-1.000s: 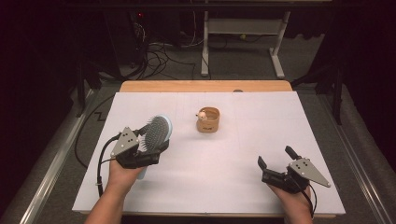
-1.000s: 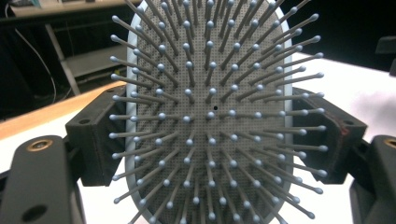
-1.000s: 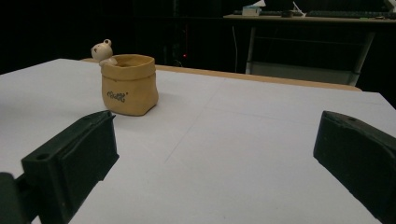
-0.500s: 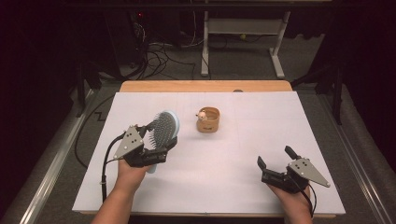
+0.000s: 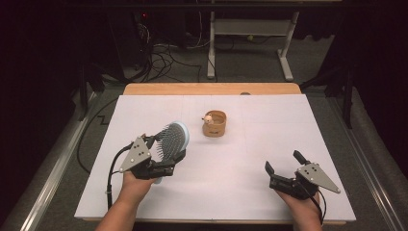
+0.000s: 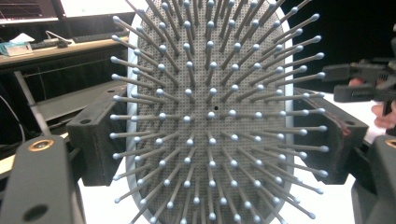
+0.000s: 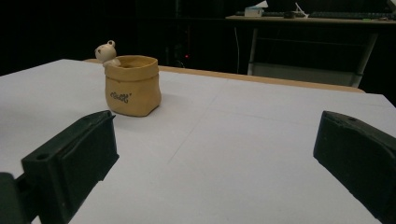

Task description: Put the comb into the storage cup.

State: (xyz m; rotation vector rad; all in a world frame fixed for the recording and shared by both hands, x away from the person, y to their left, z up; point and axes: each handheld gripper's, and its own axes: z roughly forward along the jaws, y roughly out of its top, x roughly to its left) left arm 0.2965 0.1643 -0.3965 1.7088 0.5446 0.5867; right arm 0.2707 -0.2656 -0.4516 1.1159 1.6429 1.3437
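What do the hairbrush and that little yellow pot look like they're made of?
Hairbrush: likely plastic, with a smooth pale blue rim, a perforated grey pad that looks rubbery, and thin ball-tipped pins. Pot: probably ceramic, matte ochre, moulded like a crumpled sack with a small figurine at the rim.

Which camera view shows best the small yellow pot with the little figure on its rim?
The right gripper view: the yellow pot stands near and side-on, its print and rim figure visible. The high view shows the pot small, from above, mid-table. In the left gripper view the hairbrush covers the middle.

The hairbrush (image 6: 210, 116) looks like plastic, with a matt perforated grey pad and smooth pins. The pot (image 7: 132, 85) seems matt ceramic. The bench (image 5: 231, 192) has a smooth white paper-like cover.
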